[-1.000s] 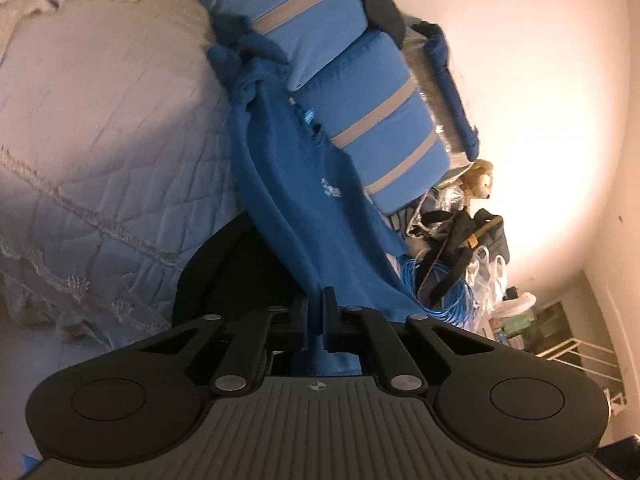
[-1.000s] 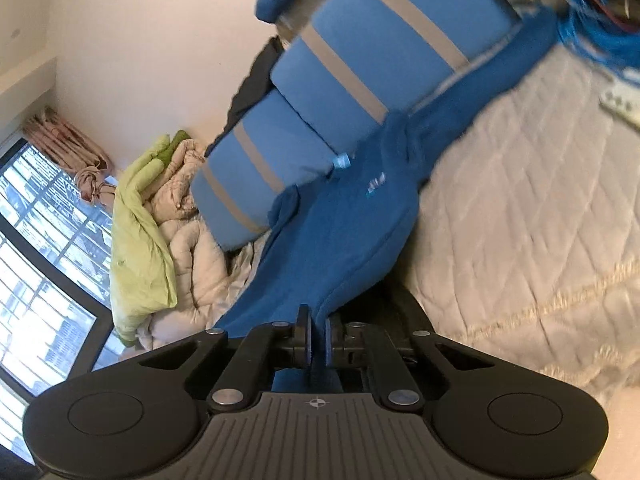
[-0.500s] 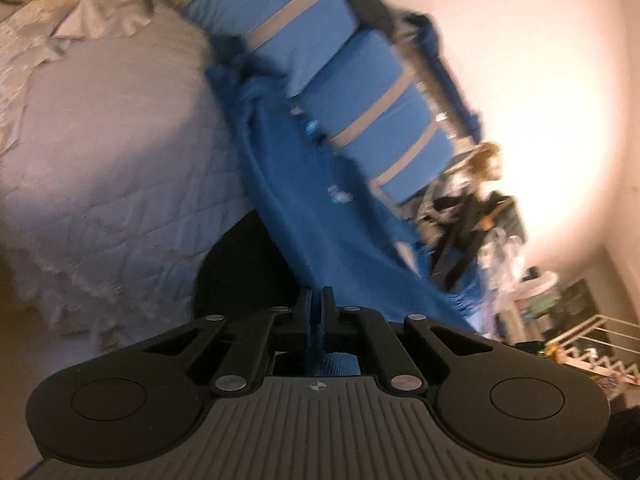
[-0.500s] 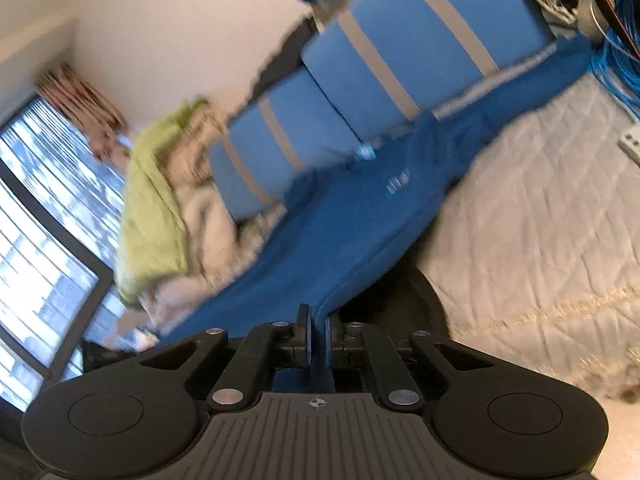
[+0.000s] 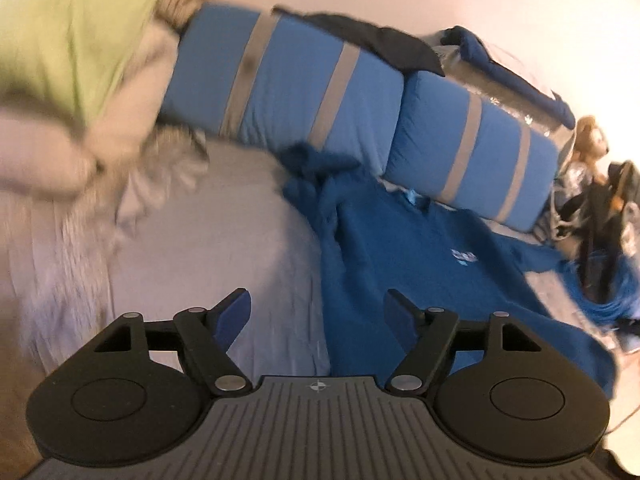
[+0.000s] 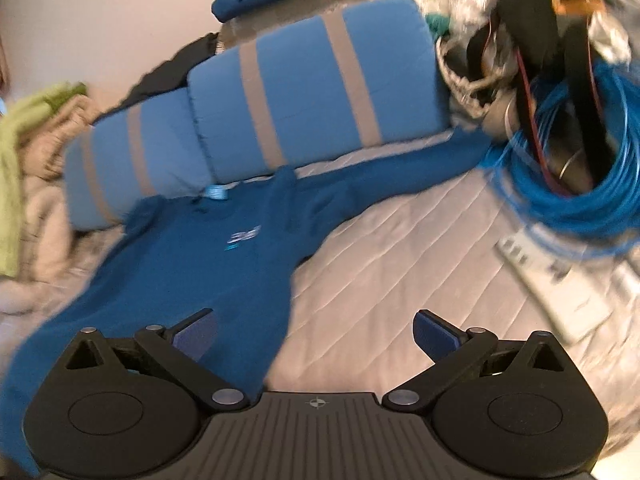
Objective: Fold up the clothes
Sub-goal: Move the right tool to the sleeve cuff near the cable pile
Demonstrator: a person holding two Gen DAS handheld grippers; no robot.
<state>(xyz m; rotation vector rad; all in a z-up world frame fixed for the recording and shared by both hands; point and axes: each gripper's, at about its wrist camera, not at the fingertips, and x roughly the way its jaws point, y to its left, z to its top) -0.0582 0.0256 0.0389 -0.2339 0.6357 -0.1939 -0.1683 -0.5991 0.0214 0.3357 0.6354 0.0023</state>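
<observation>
A dark blue long-sleeved shirt [image 5: 404, 268] lies spread front up on the grey quilted bed [image 5: 208, 248], its collar toward the pillows. In the right wrist view the shirt [image 6: 192, 264] has one sleeve stretched out to the right. My left gripper [image 5: 318, 316] is open and empty above the shirt's left hem edge. My right gripper [image 6: 316, 334] is open and empty above the shirt's right hem edge and the bed [image 6: 420, 256].
Two blue pillows with grey stripes [image 5: 360, 108] line the head of the bed. A green and beige pile of bedding [image 5: 72, 52] lies at the left. A coil of blue cable [image 6: 576, 176], bags and a white power strip [image 6: 560, 280] sit at the right.
Both grippers were shut on the shirt's hem and held it up. Now both have opened and let go, and the shirt lies flat on the bed.
</observation>
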